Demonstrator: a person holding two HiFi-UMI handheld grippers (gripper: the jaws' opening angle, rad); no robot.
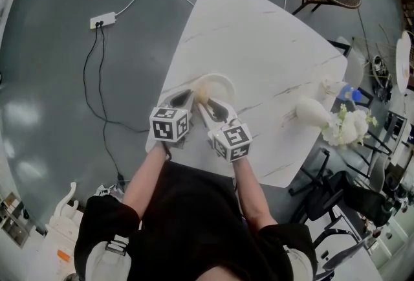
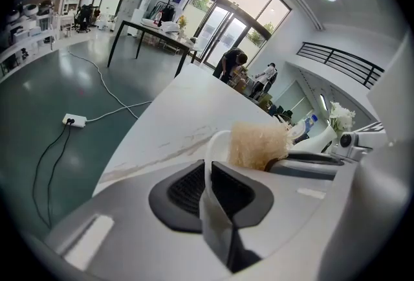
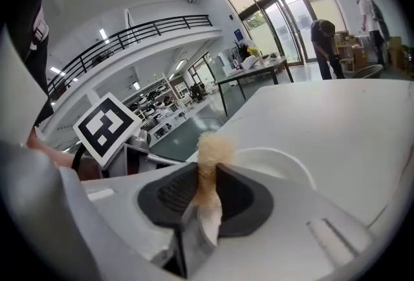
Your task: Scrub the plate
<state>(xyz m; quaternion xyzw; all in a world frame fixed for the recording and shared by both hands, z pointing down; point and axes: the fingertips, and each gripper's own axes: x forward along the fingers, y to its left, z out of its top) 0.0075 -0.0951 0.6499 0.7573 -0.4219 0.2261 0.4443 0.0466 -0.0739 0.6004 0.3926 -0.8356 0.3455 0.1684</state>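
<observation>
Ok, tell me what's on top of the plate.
A beige fibrous scrubber, pinched in the right tool, sits over the plate. The left tool clamps the rim. The rest showing is bare white; the near part is hidden under both tools.

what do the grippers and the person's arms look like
The left gripper and the right gripper are both pale grey shells with dark ribbed pads. Each is topped by a white cube bearing black square markers. The person wears a black short-sleeved top.

Glossy white plate, coarse fibrous scrubber, smooth marble-look tabletop, shiny grey floor.
</observation>
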